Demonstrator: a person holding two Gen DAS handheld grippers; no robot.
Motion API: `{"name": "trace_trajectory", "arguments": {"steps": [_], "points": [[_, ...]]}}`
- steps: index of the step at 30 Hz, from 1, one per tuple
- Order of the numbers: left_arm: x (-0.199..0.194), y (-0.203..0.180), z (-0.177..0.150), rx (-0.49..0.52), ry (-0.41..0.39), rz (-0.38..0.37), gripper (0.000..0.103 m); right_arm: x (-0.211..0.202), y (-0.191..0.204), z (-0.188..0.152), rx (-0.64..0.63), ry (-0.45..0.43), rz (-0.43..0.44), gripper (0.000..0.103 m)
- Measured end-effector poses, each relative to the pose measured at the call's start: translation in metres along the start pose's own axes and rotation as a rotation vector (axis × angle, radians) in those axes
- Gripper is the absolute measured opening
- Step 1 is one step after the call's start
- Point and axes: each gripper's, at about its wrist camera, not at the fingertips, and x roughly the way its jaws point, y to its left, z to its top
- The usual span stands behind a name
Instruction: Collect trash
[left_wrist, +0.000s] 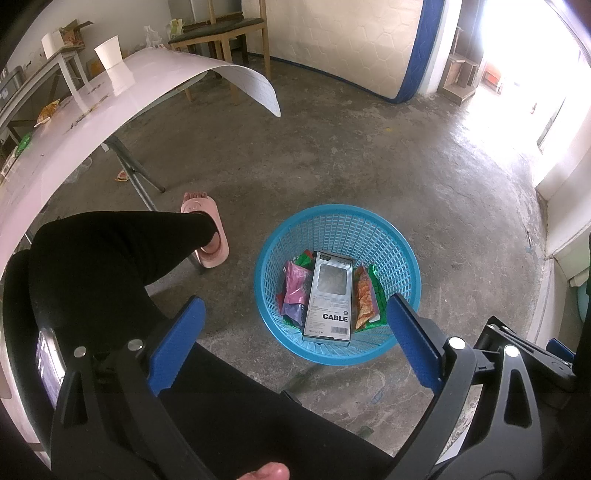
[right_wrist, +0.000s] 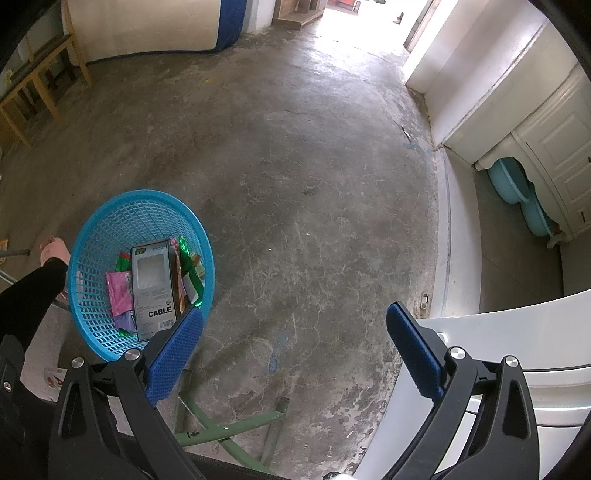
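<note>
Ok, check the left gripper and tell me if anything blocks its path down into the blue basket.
Nothing visible blocks it. The left gripper hangs open and empty above the blue basket, whose mouth is uncovered. Inside lie only the cable box and snack wrappers.

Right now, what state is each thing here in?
Left gripper: fingers open, empty.
Right gripper: fingers open, empty.
Blue basket: upright on the floor, partly filled.
Cable box: in the basket, on top of the wrappers.
Paper cup: upright on the table.
</note>
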Motion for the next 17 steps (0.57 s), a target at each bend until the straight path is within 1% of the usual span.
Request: {"name": "trace_trajectory", "arguments": {"steps": [17], "points": [[0.0007, -0.0019, -0.0035, 0.011, 0.01, -0.006, 0.094, -0.0002, -0.0003, 0.0008, 0.001, 0.003, 0.0, 0.097]]}}
